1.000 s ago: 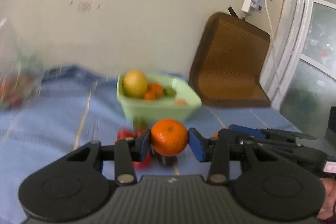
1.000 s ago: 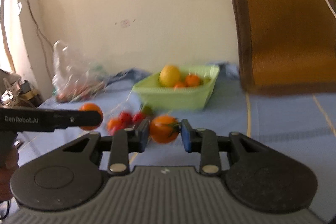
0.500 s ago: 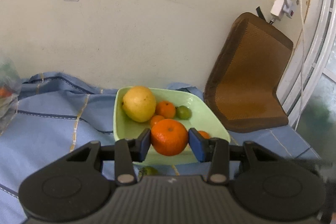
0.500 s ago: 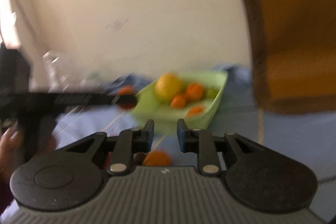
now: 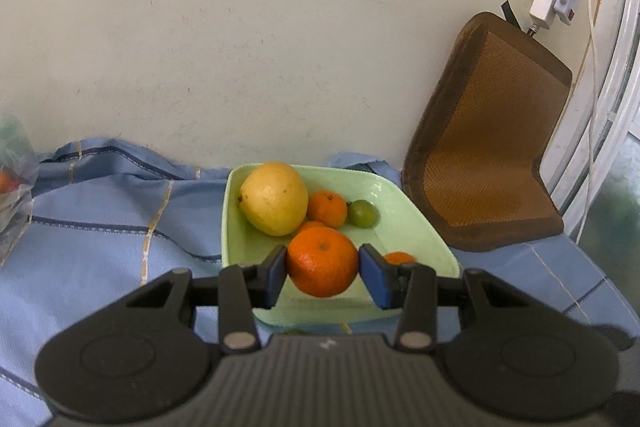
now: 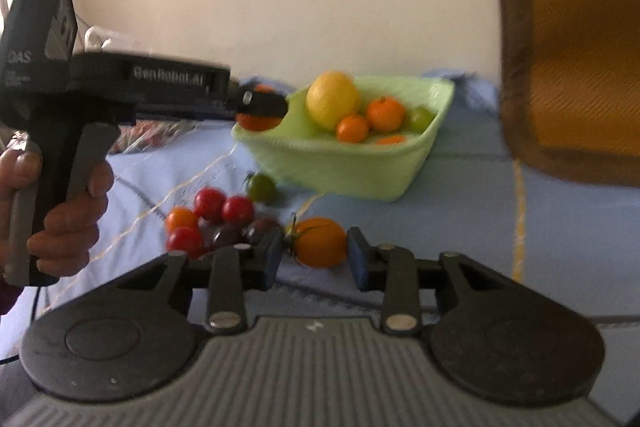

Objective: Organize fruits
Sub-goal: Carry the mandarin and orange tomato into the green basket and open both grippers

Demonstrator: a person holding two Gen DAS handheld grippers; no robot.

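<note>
Gripper work on two fronts: the left gripper (image 5: 323, 269) is clamped on a mandarin (image 5: 322, 261), its blue pads pressed to either side of the fruit, and holds it just above the near part of the pale green bowl (image 5: 416, 223), evidently poised for a drop among the fruit already gathered there. That bowl holds a large yellow fruit (image 5: 274, 197), several small oranges (image 5: 327, 208) and a green tomato (image 5: 363, 213), which suggests it serves as the collecting point. On the near side of the bowl, the right gripper (image 6: 313, 259) is low over the blue cloth (image 6: 460, 219) with its jaws opening around an orange tomato (image 6: 320, 242), which lies on the cloth between the pads (a slight gap shows on either side, so it does not look gripped). Just left of it waits a cluster of red cherry tomatoes (image 6: 218, 207), darker fruit and a second green tomato (image 6: 261, 187), still outside the bowl. A person's hand (image 6: 60, 203) grips the left tool's handle at the left edge. Judged from the loose fruit, the sorting is only partly done.
</note>
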